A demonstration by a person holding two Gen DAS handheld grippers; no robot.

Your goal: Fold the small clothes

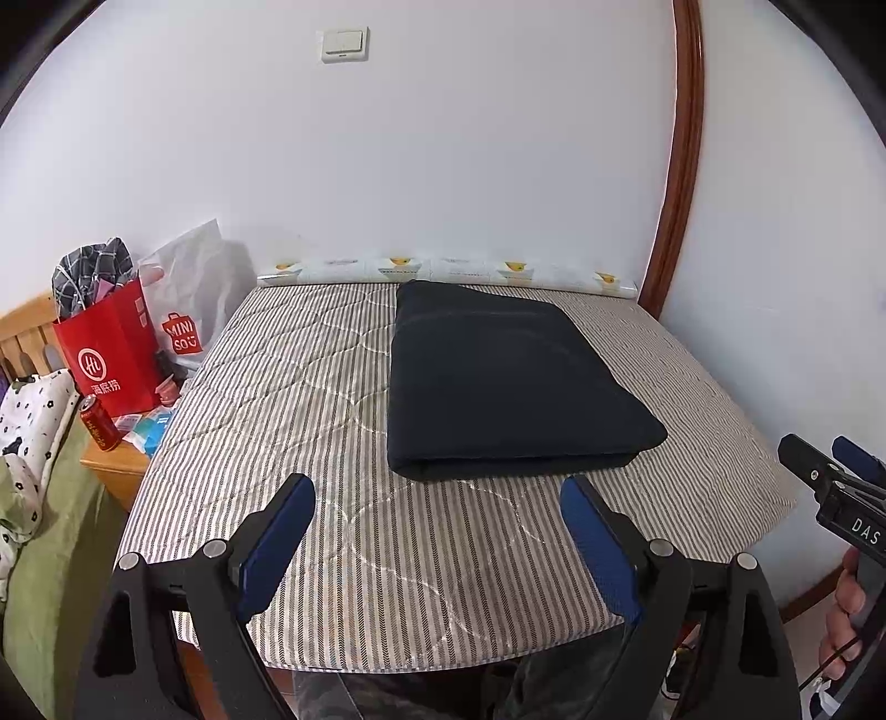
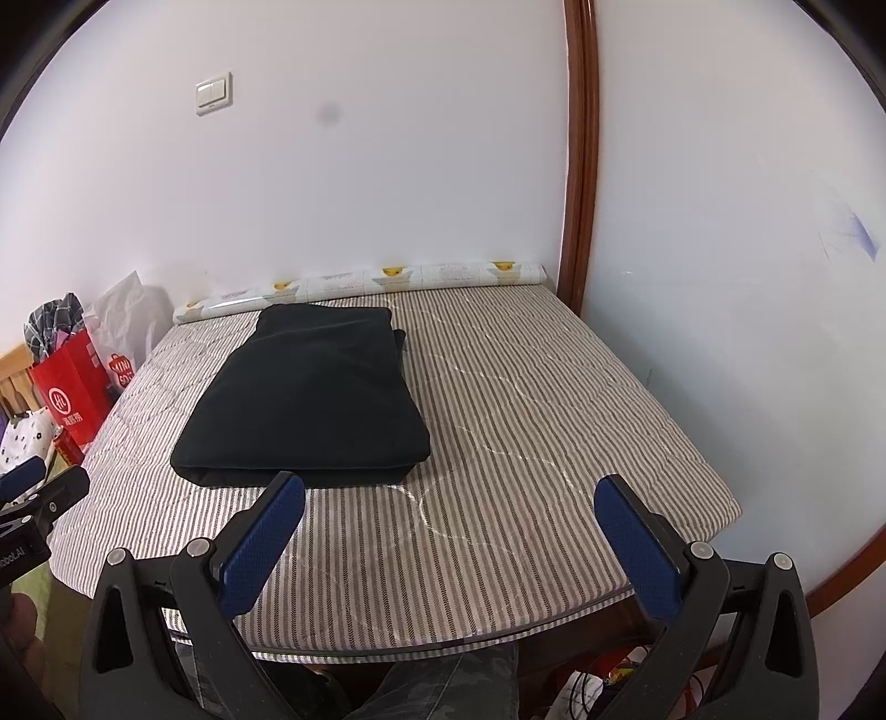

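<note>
Garment (image 1: pixel 498 382) dark, folded rectangular, on striped quilted mattress (image 1: pixel 310 399); both tools (image 1: pixel 437 495) (image 2: pixel 448 493) wide, empty.

One folded black garment (image 1: pixel 506 382) lies on one striped mattress (image 1: pixel 310 399). Left of the mattress stand two bags: one red paper bag (image 1: pixel 113 349) and one white plastic bag (image 1: pixel 194 293). One red can (image 1: pixel 99 422) sits just left of the mattress, below the red bag. One patterned roll (image 1: pixel 443 270) lies along its far edge. One wall switch (image 1: pixel 343 44) is above it.
</note>
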